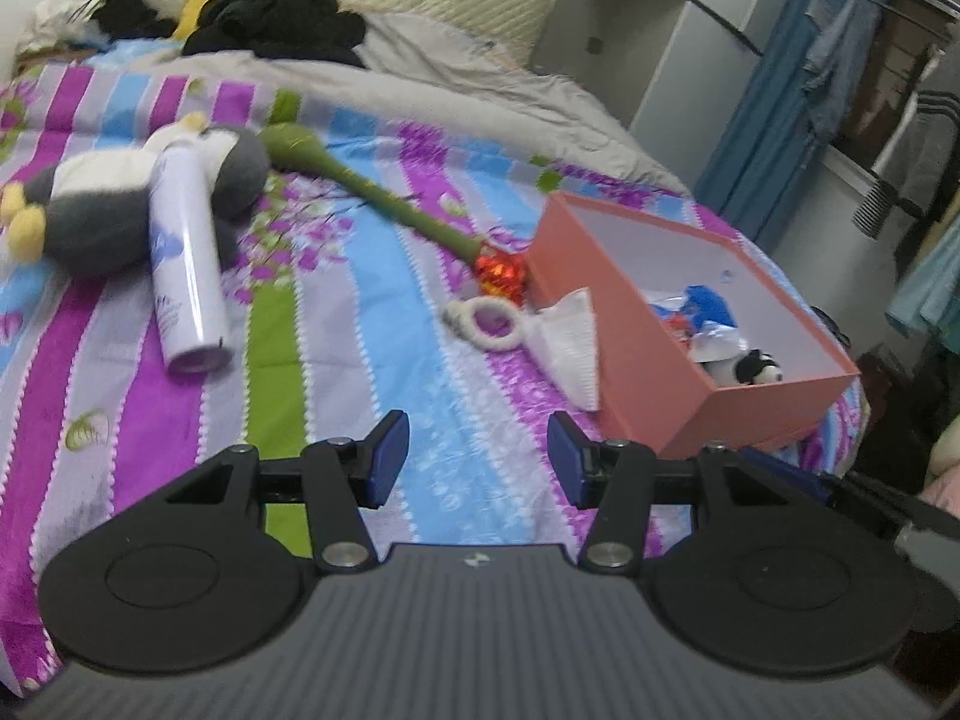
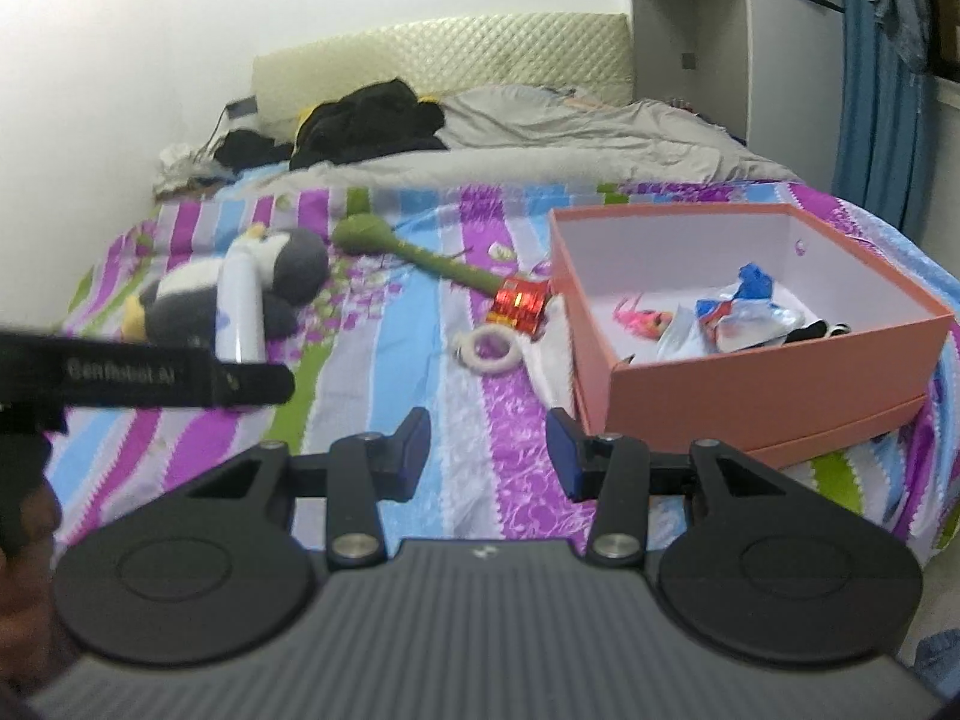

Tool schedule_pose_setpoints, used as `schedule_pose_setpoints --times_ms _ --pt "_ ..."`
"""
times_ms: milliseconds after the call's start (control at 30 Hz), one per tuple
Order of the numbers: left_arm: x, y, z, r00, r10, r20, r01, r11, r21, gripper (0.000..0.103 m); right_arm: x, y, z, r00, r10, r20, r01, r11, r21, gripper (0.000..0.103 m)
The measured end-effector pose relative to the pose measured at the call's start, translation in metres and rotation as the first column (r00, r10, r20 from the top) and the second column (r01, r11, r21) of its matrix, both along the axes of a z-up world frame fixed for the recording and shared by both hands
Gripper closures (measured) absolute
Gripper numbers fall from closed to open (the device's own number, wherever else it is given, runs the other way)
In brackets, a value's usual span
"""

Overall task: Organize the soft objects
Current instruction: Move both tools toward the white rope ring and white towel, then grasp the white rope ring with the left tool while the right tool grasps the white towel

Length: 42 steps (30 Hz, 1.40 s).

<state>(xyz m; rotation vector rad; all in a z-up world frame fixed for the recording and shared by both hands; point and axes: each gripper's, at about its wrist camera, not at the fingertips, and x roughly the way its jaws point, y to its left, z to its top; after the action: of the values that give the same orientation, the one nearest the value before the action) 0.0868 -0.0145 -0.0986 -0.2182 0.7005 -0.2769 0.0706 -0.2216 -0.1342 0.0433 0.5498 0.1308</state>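
Plush penguin [image 1: 120, 204] left, box [image 1: 648, 324] right, ring [image 1: 489, 324] between

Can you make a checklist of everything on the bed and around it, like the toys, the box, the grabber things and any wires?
Surface: bed with a striped flowery sheet, a grey blanket further back.
Job's things: grey and white plush penguin; green soft stick toy with a shiny red end; white fluffy ring; pink box, open, with a small panda plush and wrappers inside.
Clutter: white spray can lying against the penguin; white tissue beside the box; black clothes near the headboard.
Grippers: left gripper open, empty; right gripper open, empty.
Cables: one dark cable by the wall.
Surroundings: padded headboard, blue curtain, white cabinet.
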Motion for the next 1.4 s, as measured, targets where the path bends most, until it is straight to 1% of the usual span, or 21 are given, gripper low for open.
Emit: schedule_pose_setpoints --times_ms 100,200,333,367,467,533,633,800,900,1033,1133,1200,1333,1400 --pt "0.011 0.006 -0.016 0.999 0.028 -0.021 -0.028 1.000 -0.010 0.046 0.011 0.004 -0.020 1.000 0.024 -0.005 -0.025 1.000 -0.016 0.059" --pt "0.026 0.011 -0.038 0.998 0.052 -0.045 -0.053 0.998 -0.018 0.046 0.024 0.007 -0.039 0.999 0.037 0.010 -0.037 0.999 -0.040 0.059" --pt "0.052 0.010 -0.064 0.995 0.071 -0.069 -0.073 0.997 -0.024 0.046 0.044 0.012 -0.060 0.999 0.030 0.037 -0.027 0.997 -0.072 0.066" --pt "0.058 0.008 -0.069 0.995 0.074 -0.069 -0.075 0.997 -0.021 0.046 0.048 0.014 -0.065 0.999 0.024 0.046 -0.020 0.997 -0.081 0.067" --pt "0.081 0.001 -0.082 0.995 0.063 -0.073 -0.063 0.998 0.010 0.046 0.062 0.023 -0.079 0.998 0.025 0.059 -0.018 0.993 -0.119 0.071" --pt "0.094 -0.002 -0.086 0.996 0.068 -0.063 -0.066 0.997 0.024 0.046 0.069 0.026 -0.084 0.997 0.031 0.077 -0.020 0.991 -0.131 0.072" --pt "0.117 -0.006 -0.093 0.995 0.073 -0.068 -0.072 0.997 0.008 0.046 0.079 0.027 -0.094 0.995 0.044 0.095 -0.031 0.990 -0.136 0.073" --pt "0.161 -0.014 -0.112 0.992 0.056 -0.115 -0.063 0.996 -0.058 0.046 0.103 0.027 -0.103 0.994 0.014 0.105 0.005 0.983 -0.183 0.073" --pt "0.188 -0.026 -0.126 0.988 0.043 -0.150 -0.053 0.997 -0.061 0.047 0.118 0.029 -0.110 0.995 0.003 0.097 0.018 0.975 -0.221 0.078" --pt "0.216 -0.037 -0.139 0.984 0.043 -0.171 -0.054 0.997 -0.062 0.047 0.135 0.036 -0.116 0.994 0.005 0.112 0.026 0.960 -0.278 0.079" --pt "0.233 -0.039 -0.144 0.982 0.048 -0.183 -0.063 0.995 -0.079 0.047 0.148 0.041 -0.121 0.992 -0.004 0.125 0.046 0.941 -0.335 0.081" --pt "0.244 -0.040 -0.145 0.982 0.047 -0.180 -0.063 0.994 -0.086 0.047 0.156 0.039 -0.123 0.993 -0.014 0.117 0.053 0.939 -0.339 0.081" --pt "0.260 -0.037 -0.148 0.981 0.048 -0.189 -0.072 0.990 -0.124 0.047 0.163 0.043 -0.128 0.994 -0.025 0.110 0.064 0.928 -0.368 0.083" --pt "0.267 -0.037 -0.149 0.982 0.038 -0.187 -0.065 0.989 -0.135 0.048 0.167 0.045 -0.132 0.994 -0.034 0.108 0.074 0.916 -0.394 0.085"
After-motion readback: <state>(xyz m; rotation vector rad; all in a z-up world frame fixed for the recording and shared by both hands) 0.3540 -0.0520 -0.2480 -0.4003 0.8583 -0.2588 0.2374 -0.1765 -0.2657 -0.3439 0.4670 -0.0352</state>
